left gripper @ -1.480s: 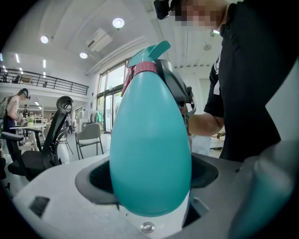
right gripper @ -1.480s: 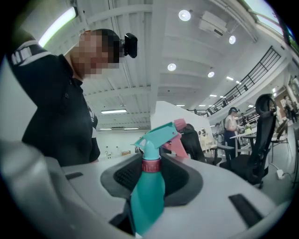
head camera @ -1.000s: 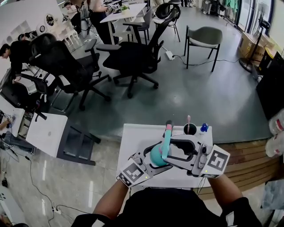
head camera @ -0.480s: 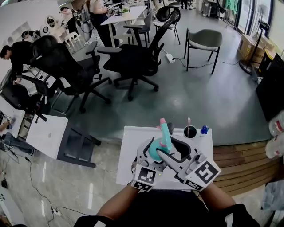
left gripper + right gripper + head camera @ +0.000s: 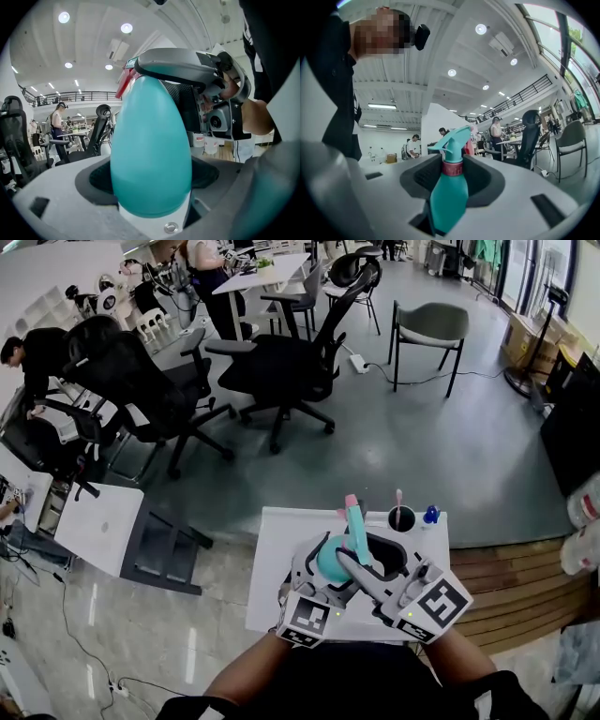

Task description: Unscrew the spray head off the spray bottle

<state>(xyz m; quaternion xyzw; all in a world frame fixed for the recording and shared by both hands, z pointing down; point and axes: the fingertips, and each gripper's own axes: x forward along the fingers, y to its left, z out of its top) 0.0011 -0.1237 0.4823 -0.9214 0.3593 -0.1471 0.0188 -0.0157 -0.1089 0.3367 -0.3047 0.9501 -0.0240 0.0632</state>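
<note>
A teal spray bottle (image 5: 330, 559) is held up over the white table (image 5: 281, 540). My left gripper (image 5: 323, 579) is shut on its rounded body (image 5: 151, 154), which fills the left gripper view. The teal spray head (image 5: 451, 138) with its red collar (image 5: 452, 168) stands upright between the fingers of my right gripper (image 5: 361, 563). In the right gripper view the jaws are closing, with the dark pads (image 5: 423, 176) close on either side of the collar. I see no firm press on it. The red trigger is partly hidden behind the head.
A dark cup (image 5: 401, 517) with a stick in it and a small blue thing (image 5: 430, 514) stand at the table's far edge. Office chairs (image 5: 281, 362) stand on the grey floor beyond, and a wooden platform (image 5: 511, 577) lies to the right. People work at desks far left.
Both grippers have swung round with the bottle between them. The right gripper moved from the bottle's right side to its neck, and the bottle now points slightly more upright.
</note>
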